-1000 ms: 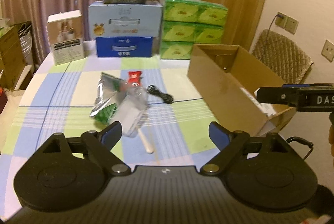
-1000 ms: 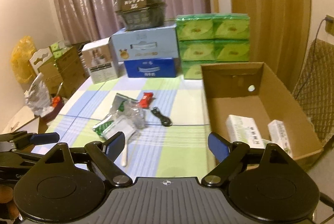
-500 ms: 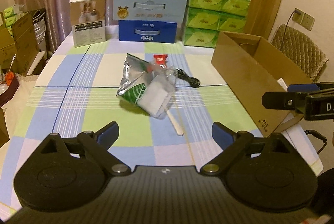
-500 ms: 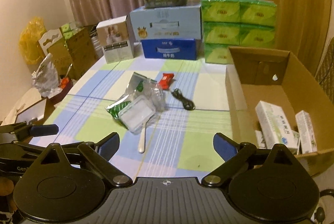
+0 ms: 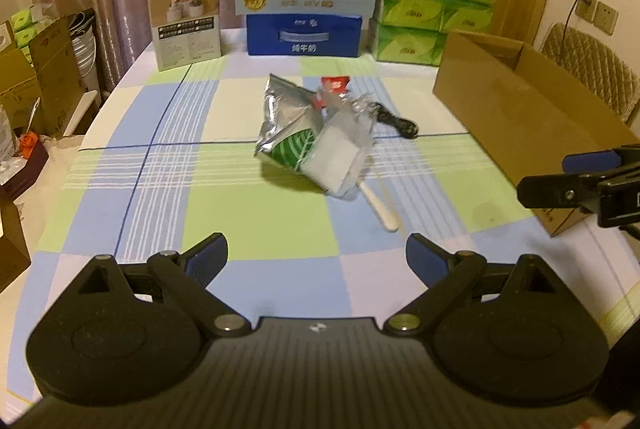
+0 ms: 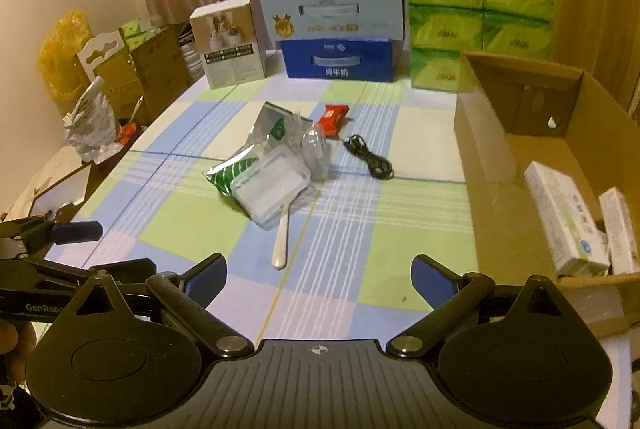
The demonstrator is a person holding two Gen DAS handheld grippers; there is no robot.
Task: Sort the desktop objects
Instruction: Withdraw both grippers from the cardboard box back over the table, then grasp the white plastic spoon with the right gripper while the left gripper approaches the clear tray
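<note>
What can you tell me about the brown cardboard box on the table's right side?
The cardboard box is plain brown corrugated card, open at the top, standing upright on the checked tablecloth at the table's right edge. Its far wall has a small round hole. Inside, at the near end, lie at least two white packets with green print; the rest of its floor looks bare. Green tissue packs stand just behind it. Neither tool touches it.

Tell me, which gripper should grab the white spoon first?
Probably the right gripper: the white plastic spoon lies just ahead of its open, empty jaws, beside the brown cardboard box. The left gripper is farther away.
</note>
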